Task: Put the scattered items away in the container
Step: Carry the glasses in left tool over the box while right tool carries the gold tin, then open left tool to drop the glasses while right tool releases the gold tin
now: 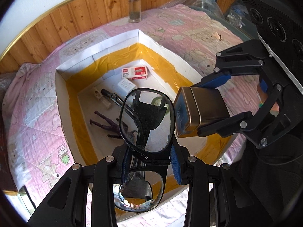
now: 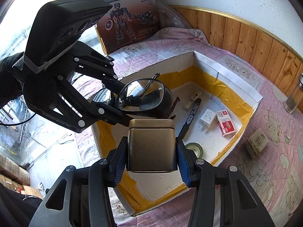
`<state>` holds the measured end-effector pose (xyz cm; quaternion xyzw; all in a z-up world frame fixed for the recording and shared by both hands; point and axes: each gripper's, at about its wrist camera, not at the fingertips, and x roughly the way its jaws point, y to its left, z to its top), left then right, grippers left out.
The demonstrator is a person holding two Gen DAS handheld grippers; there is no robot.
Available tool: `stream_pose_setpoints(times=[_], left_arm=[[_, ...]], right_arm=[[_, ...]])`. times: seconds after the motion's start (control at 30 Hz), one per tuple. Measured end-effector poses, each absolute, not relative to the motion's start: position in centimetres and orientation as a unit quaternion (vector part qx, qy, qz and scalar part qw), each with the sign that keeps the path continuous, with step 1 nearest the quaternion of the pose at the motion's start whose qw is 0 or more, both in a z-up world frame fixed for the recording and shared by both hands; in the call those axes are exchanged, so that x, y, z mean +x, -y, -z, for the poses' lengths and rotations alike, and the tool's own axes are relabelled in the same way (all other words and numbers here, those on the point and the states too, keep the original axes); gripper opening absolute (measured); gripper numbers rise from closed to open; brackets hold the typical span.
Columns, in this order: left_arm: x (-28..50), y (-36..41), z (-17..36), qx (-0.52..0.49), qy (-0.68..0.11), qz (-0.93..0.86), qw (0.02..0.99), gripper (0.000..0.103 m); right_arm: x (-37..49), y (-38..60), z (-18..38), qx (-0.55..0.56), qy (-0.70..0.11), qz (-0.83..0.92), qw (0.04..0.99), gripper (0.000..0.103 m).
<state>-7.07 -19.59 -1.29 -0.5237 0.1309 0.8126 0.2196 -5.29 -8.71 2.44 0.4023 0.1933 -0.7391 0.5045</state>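
Note:
My left gripper (image 1: 149,162) is shut on a pair of black-framed glasses (image 1: 151,121) and holds them above the open white cardboard box (image 1: 117,39) with yellow tape inside. My right gripper (image 2: 151,160) is shut on a brass-coloured metal tin (image 2: 151,147), also over the box (image 2: 227,75). Each gripper shows in the other's view: the right with the tin (image 1: 200,111), the left with the glasses (image 2: 140,96). In the box lie a staples box (image 1: 135,72), a white charger (image 1: 126,86), a marker pen (image 2: 189,119), a tape roll (image 2: 194,148) and a purple figure (image 1: 108,124).
A pink quilt (image 1: 34,124) covers the surface around the box. A glass jar (image 1: 134,6) stands at the back by the wood-panelled wall. A small brown carton (image 2: 257,143) lies on the quilt right of the box. A toy-robot carton (image 2: 128,19) leans at the far end.

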Motion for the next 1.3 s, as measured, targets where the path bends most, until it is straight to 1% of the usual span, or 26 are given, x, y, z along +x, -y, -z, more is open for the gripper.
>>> stream_pose_setpoints(times=[0.37, 0.83, 0.97, 1.3], left_arm=[[-8.1, 19.1, 3.3, -0.569, -0.158, -0.768, 0.248, 0.037], [-9.3, 18.2, 7.1, -0.635, -0.201, -0.696, 0.268, 0.037], [-9.6, 18.2, 7.8, -0.647, -0.203, -0.684, 0.268, 0.037], [-9.8, 19.0, 9.1, -0.674, -0.172, -0.669, 0.263, 0.038]], right_arm=[[-5.9, 9.7, -1.1, 0.423, -0.212, 0.714, 0.516, 0.049], [-5.9, 11.4, 2.0, 0.463, -0.285, 0.632, 0.552, 0.049], [-5.5, 12.0, 2.8, 0.468, -0.310, 0.609, 0.561, 0.049], [-5.9, 12.0, 3.2, 0.478, -0.314, 0.588, 0.571, 0.049]])
